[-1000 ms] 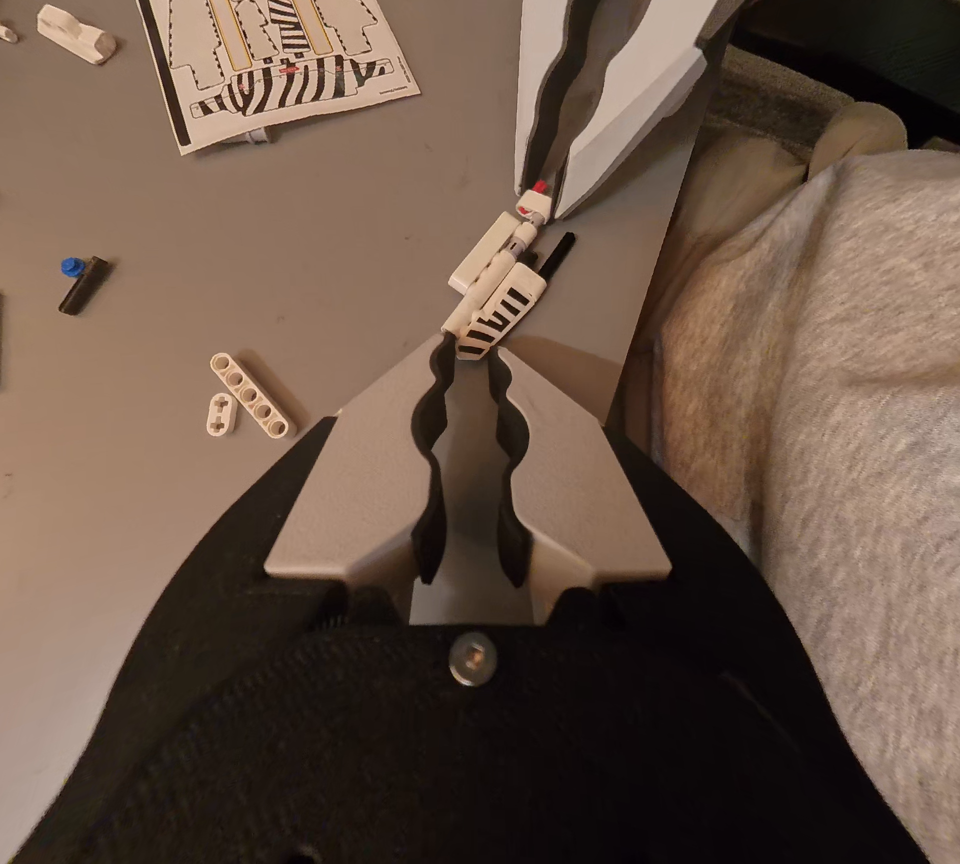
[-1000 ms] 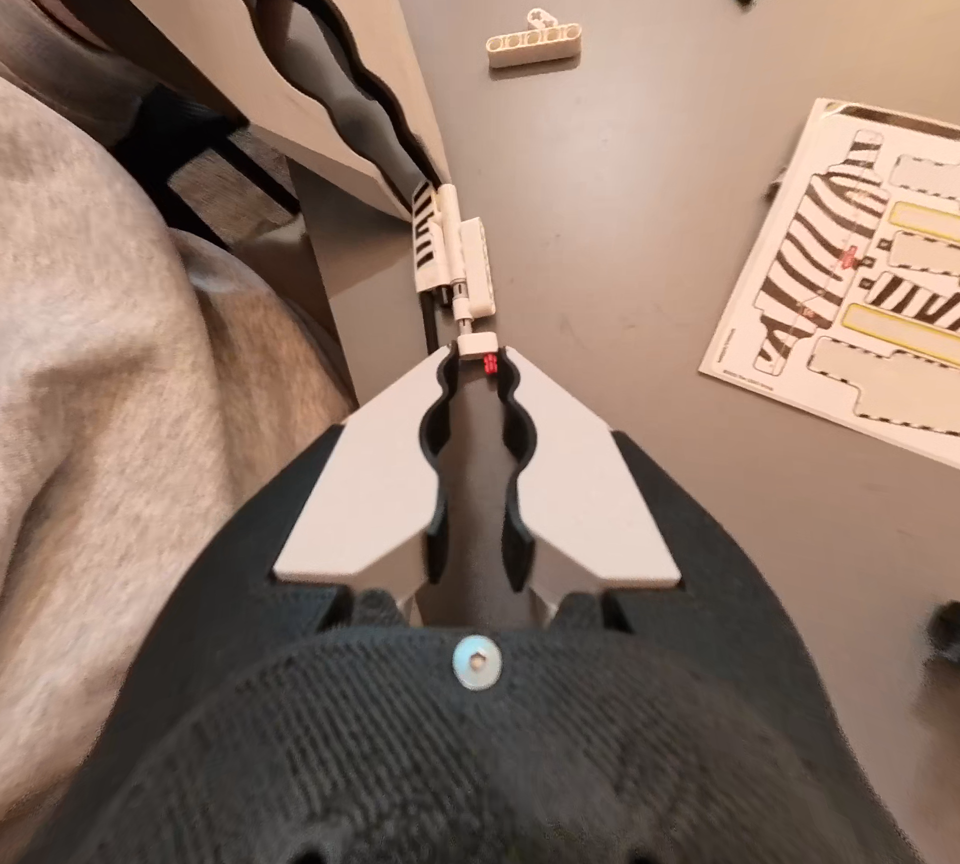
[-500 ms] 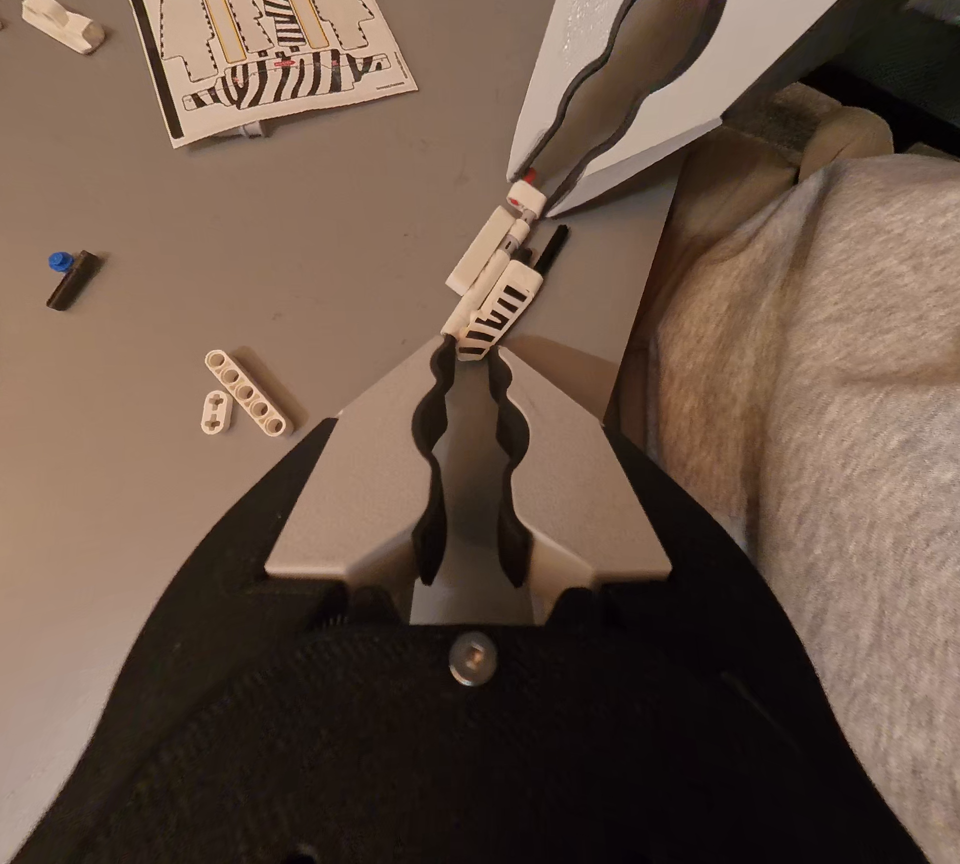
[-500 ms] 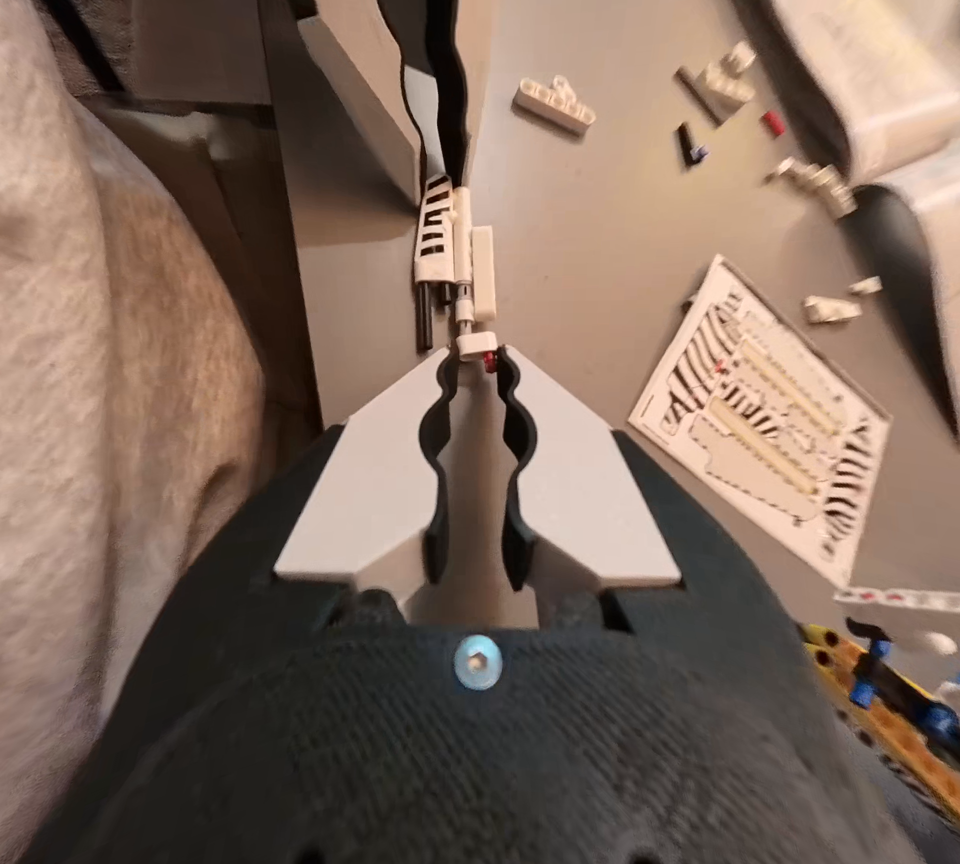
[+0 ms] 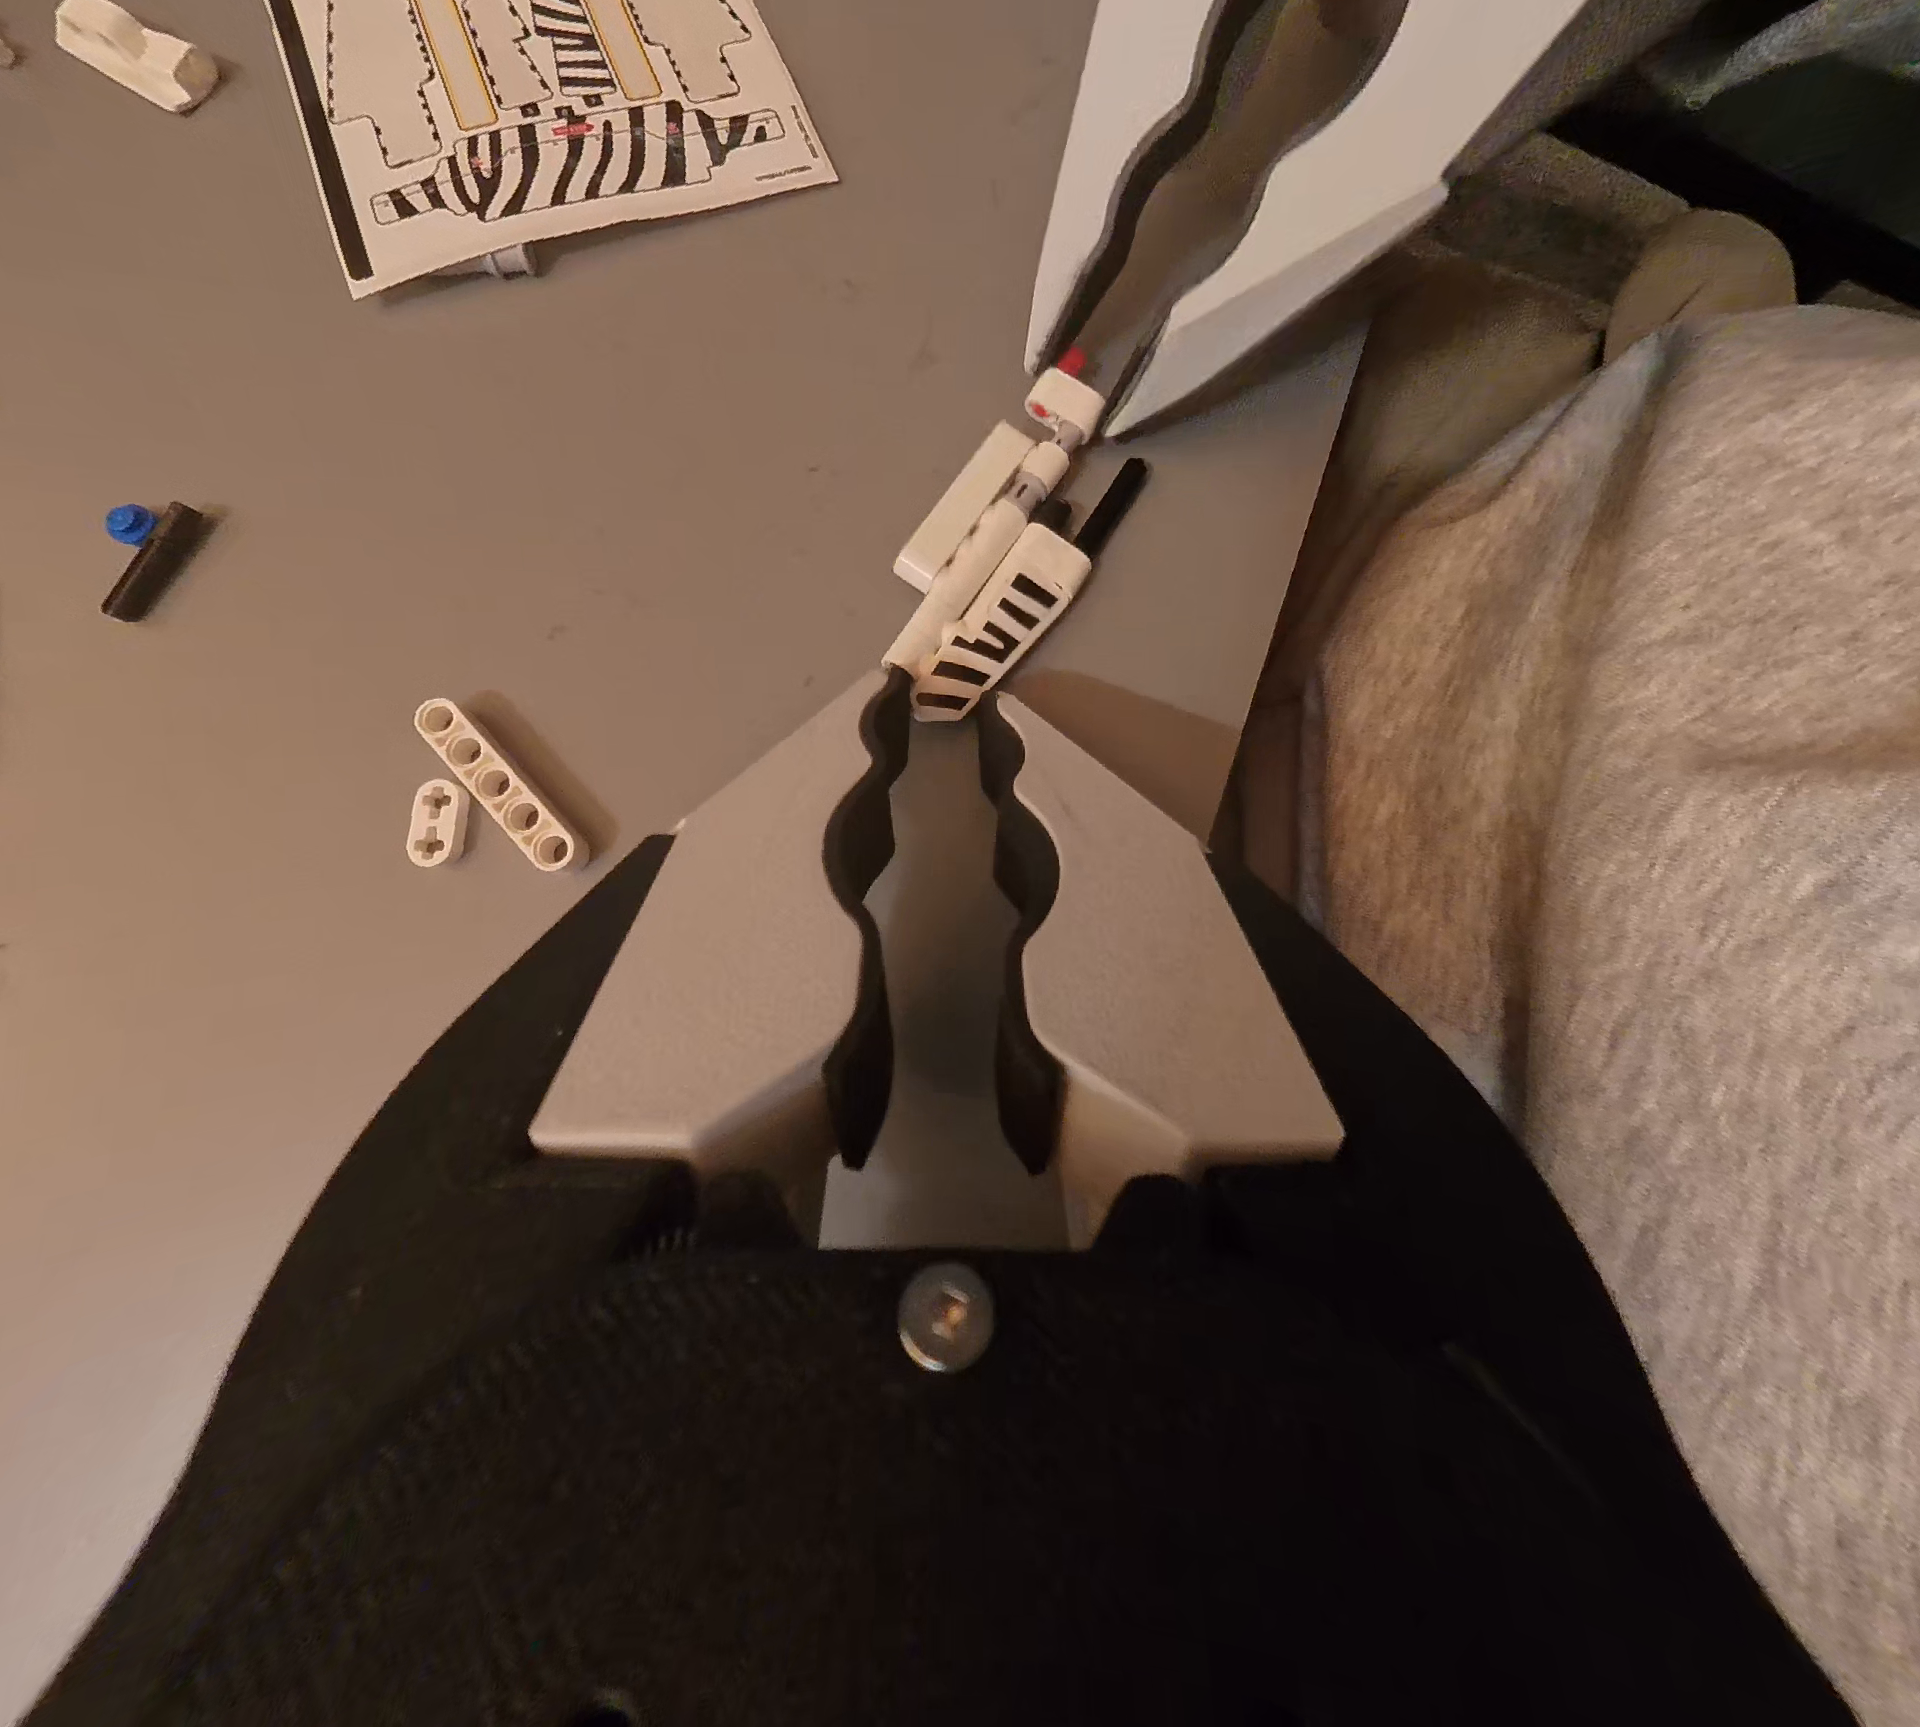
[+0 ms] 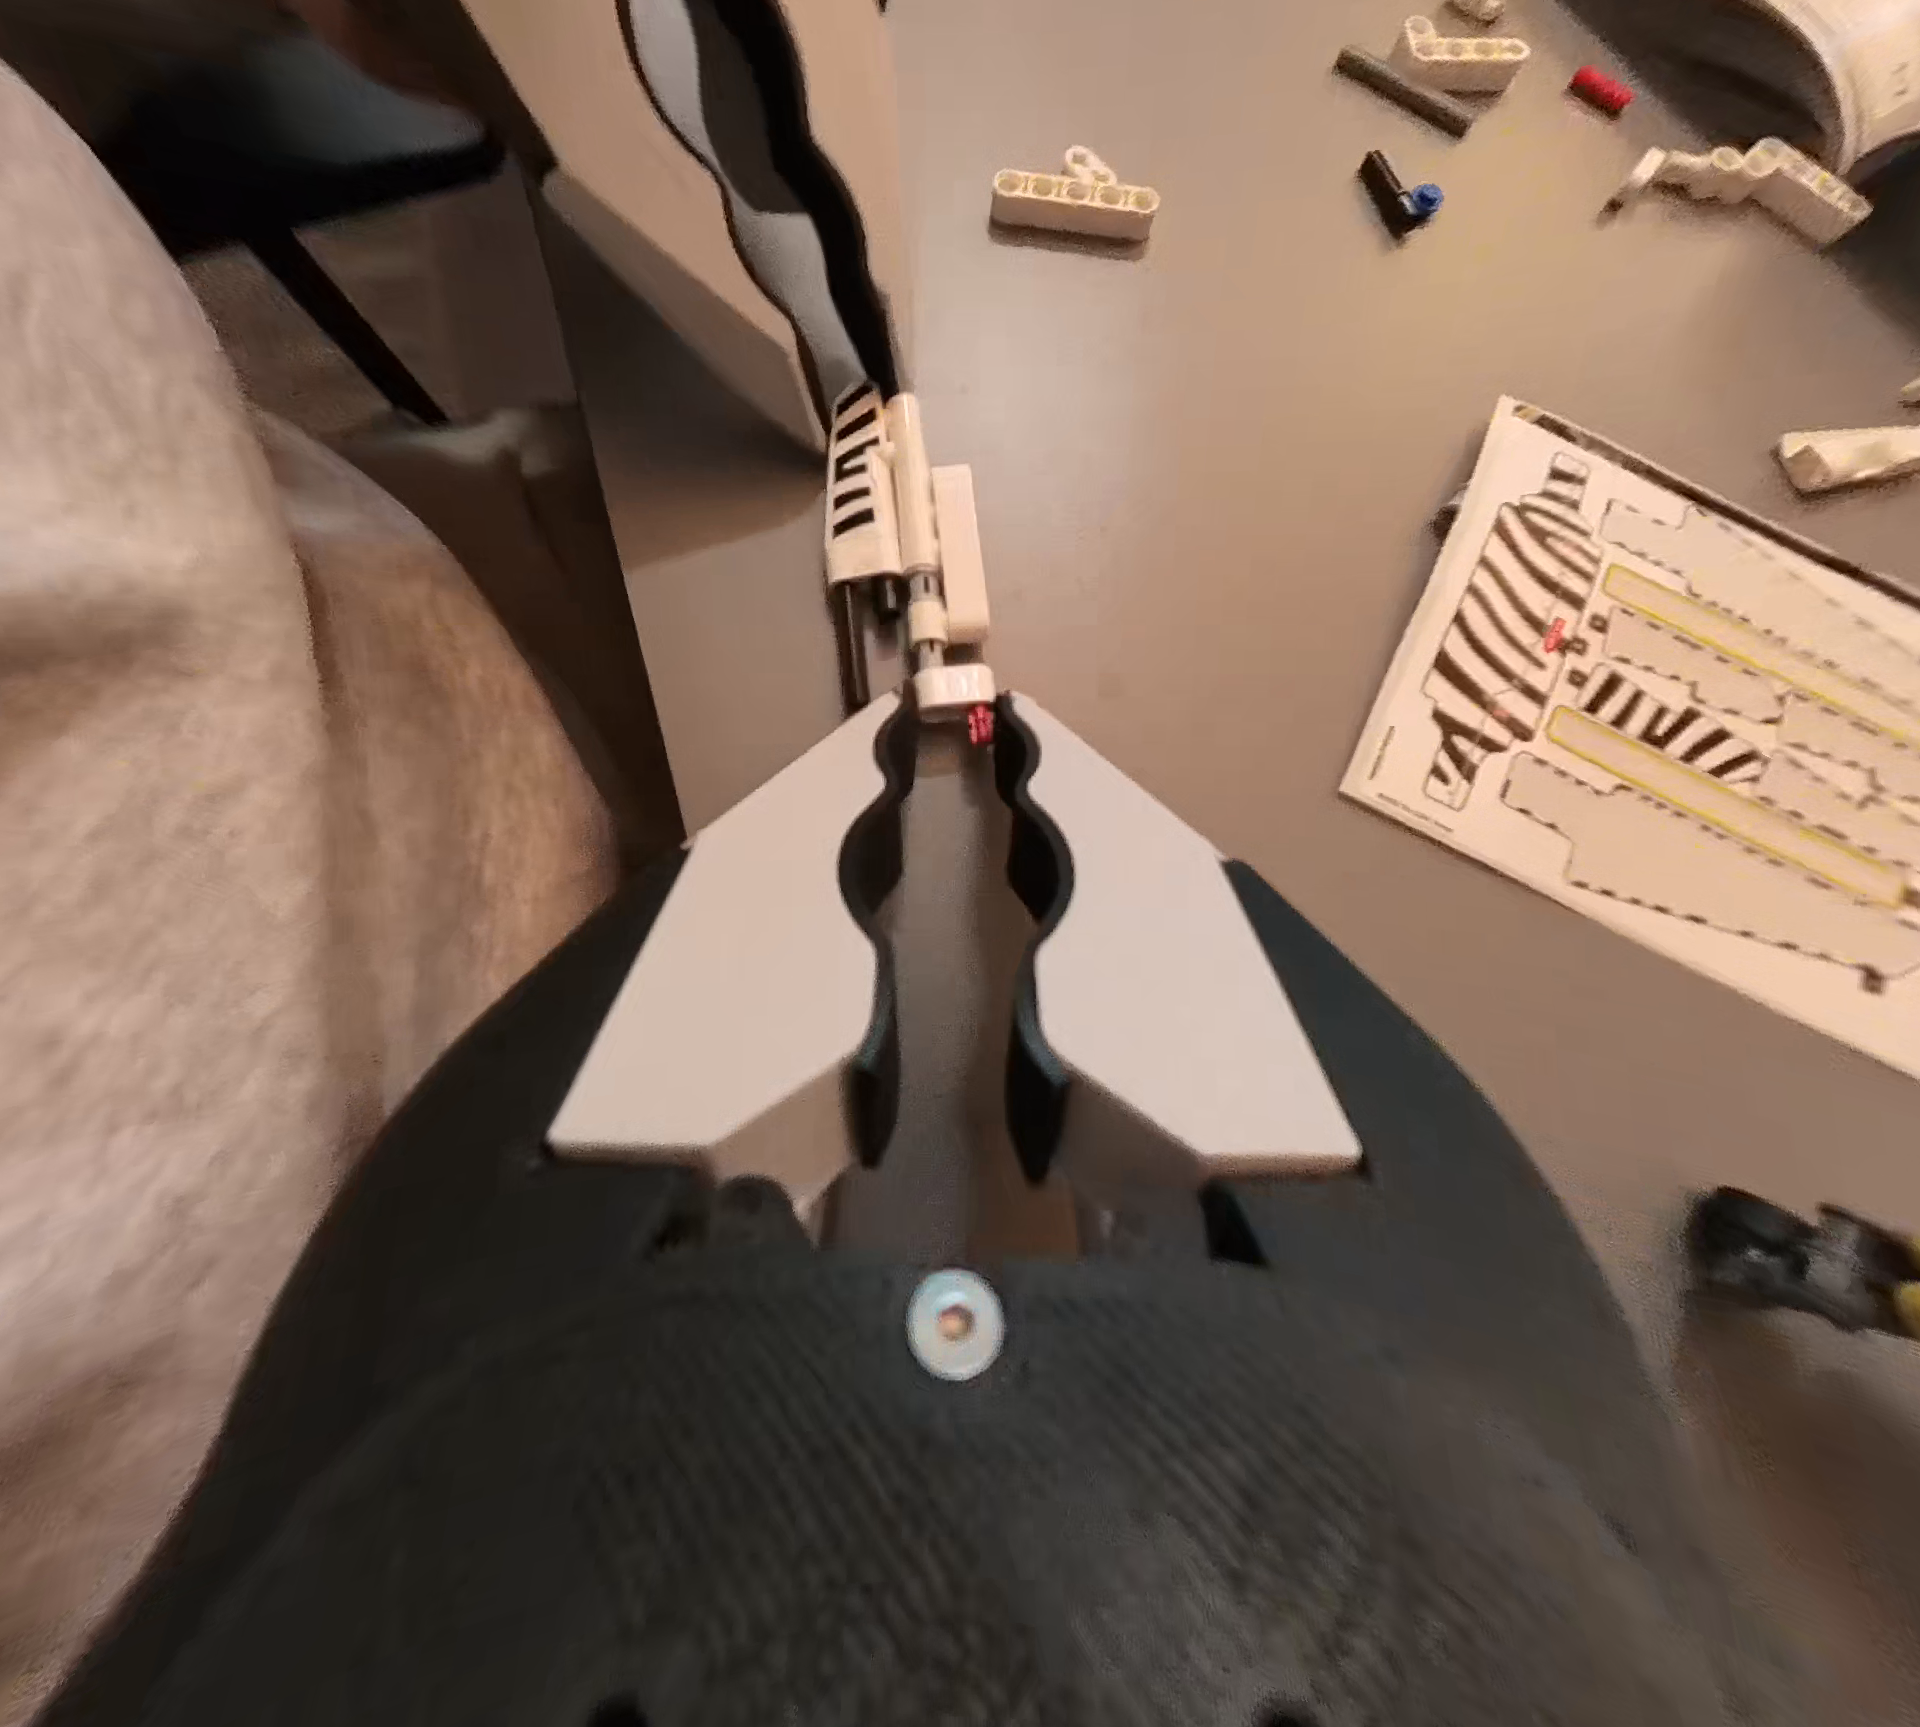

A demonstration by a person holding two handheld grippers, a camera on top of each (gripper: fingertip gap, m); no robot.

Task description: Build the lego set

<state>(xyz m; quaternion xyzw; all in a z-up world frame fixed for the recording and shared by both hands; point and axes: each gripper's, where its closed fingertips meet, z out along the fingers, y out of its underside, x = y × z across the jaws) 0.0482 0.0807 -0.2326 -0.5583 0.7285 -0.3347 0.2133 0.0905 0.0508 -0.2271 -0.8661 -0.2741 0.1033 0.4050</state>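
Left gripper (image 5: pixel 940 706): pinches striped assembly (image 5: pixel 987 576) end | Right gripper (image 6: pixel 951 709): pinches opposite end | Beam (image 5: pixel 494 784): 9 o'clock of left gripper

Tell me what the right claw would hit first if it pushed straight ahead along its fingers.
The right claw already grips the small white connector ending the zebra-striped lego assembly. Straight ahead lies that assembly, then the left claw holding its far end; depth beyond is unclear.

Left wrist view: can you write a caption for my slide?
Two grippers pinch opposite ends of a small zebra-striped lego piece above the grey table.
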